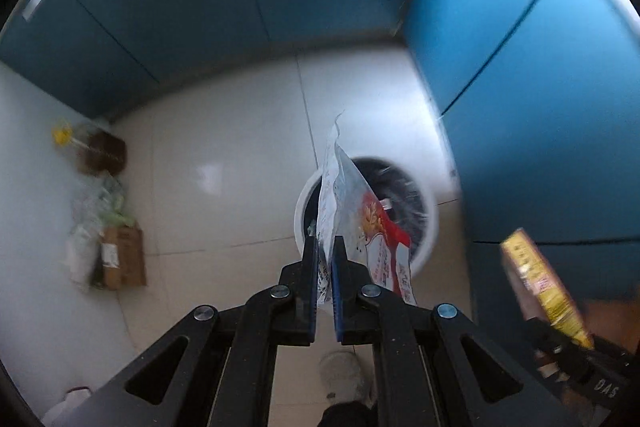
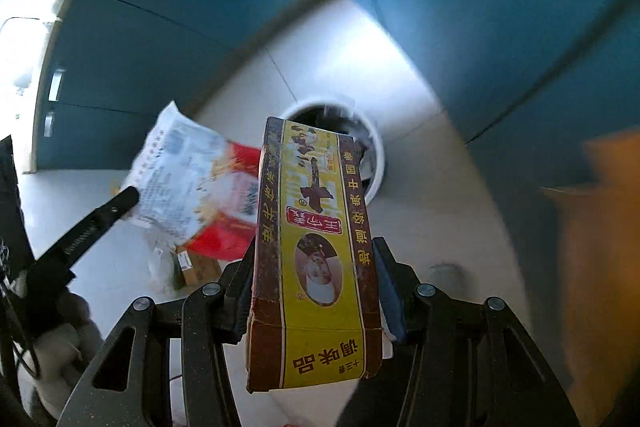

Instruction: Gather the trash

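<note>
crinkly plastic wrapper [image 1: 352,223] pinched edge-on in left gripper [image 1: 325,247], yellow cardboard box [image 2: 316,243] clamped lengthwise in right gripper [image 2: 316,267]; both held above white bin [image 1: 424,251] on tiled floor [image 1: 224,163], likely for dropping in.

White-and-red plastic wrapper [image 1: 352,211] pinched upright, yellow-brown seasoning box [image 2: 316,247] clamped, white bin [image 1: 420,223] below

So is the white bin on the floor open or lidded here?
Open. The bin shows a dark liner inside its white rim, with no lid over the part visible in either view.
</note>
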The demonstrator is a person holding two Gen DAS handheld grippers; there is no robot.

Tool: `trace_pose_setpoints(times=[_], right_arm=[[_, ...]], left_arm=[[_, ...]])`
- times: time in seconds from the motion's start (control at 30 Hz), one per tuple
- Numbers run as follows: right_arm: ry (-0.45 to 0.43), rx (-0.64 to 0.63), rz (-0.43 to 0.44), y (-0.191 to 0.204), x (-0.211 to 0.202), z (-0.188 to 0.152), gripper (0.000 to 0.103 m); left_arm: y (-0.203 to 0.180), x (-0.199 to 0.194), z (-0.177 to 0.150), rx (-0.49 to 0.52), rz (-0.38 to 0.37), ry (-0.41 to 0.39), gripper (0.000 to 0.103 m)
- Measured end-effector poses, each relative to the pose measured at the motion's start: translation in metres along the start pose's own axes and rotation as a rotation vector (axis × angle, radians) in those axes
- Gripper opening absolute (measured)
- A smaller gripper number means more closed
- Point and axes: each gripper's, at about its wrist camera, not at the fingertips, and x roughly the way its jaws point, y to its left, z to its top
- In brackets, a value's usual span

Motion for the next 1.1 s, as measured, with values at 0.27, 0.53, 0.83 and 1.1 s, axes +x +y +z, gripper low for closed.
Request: trace_pose_setpoints(times=[0.27, 0.53, 0.83, 1.1], right_arm=[[0.177, 0.056, 0.012, -0.038, 0.194, 0.054, 0.054], [0.236, -0.015, -0.114, -0.023, 0.251, 0.083, 0.062], [0.150, -0.122, -0.218, -0.009, 0.193, 0.081, 0.095], [-0.004, -0.356, -0.402, 0.025, 0.111, 0.050, 0.103]], left_arm=[[0.023, 0.153, -0.003, -0.132, -0.062, 0.124, 0.003], [0.030, 0.178, -0.002, -0.155, -0.092, 0.183, 0.007], [0.051, 0.130, 0.002, -0.232, -0.102, 0.117, 0.101], [0.052, 0.075, -0.030, -0.226, 0.005, 0.092, 0.101]])
